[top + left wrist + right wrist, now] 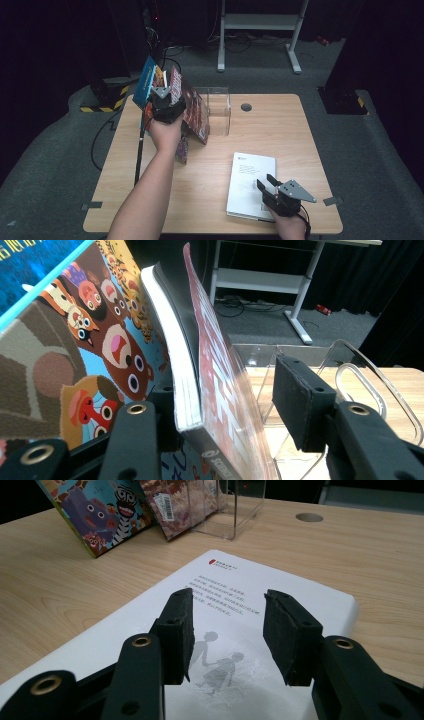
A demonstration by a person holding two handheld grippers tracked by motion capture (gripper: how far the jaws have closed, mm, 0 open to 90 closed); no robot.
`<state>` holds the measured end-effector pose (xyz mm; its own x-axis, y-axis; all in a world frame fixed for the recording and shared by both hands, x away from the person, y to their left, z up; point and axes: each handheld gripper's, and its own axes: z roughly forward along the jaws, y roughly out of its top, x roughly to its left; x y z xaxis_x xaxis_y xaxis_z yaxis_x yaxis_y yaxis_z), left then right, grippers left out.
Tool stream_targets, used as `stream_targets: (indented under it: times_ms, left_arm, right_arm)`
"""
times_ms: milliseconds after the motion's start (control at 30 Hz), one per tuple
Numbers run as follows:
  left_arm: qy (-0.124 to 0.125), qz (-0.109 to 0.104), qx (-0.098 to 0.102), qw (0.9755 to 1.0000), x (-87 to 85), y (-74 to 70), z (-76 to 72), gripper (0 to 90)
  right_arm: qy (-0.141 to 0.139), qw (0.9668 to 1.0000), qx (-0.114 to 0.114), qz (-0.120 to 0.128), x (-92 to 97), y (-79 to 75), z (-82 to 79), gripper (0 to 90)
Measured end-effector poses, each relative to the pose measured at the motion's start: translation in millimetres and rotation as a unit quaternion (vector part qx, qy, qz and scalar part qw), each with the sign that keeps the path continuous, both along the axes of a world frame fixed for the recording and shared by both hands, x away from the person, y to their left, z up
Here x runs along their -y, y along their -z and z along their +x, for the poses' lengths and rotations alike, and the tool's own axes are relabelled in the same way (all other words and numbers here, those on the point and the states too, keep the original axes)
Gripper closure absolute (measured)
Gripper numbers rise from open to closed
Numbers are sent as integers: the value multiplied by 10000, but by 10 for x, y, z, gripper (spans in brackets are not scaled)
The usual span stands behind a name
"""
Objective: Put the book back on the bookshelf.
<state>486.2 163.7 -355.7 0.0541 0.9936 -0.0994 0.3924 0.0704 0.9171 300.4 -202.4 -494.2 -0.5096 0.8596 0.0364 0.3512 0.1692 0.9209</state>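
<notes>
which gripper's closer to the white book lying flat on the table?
Right. The right gripper hovers over the white book, jaws open; the left gripper is up at the leaning picture books.

table (210, 175): light wood | on it: white book (251, 185), clear stand (220, 110), leaning picture books (192, 112), perhaps three

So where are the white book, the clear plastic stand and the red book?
white book (250, 180), high view, bare cover.
clear plastic stand (220, 112), high view, front wall.
red book (220, 390), left gripper view, front cover.

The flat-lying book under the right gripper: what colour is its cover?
White book, with small dark text and grey figures; clearest in the right gripper view.
</notes>
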Motion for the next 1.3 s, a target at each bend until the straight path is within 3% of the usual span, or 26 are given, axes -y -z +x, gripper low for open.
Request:
stream_targets:
  times_ms: [533, 1300]
  left_arm:
    - [-9, -14, 341, 9994, -65, -155, -63, 508]
    - [-27, 9, 371, 9993, -96, -249, -100, 533]
  right_arm:
    - [-38, 10000, -14, -41, -25, 17, 2, 552]
    - [-45, 10000, -14, -54, -39, 19, -4, 553]
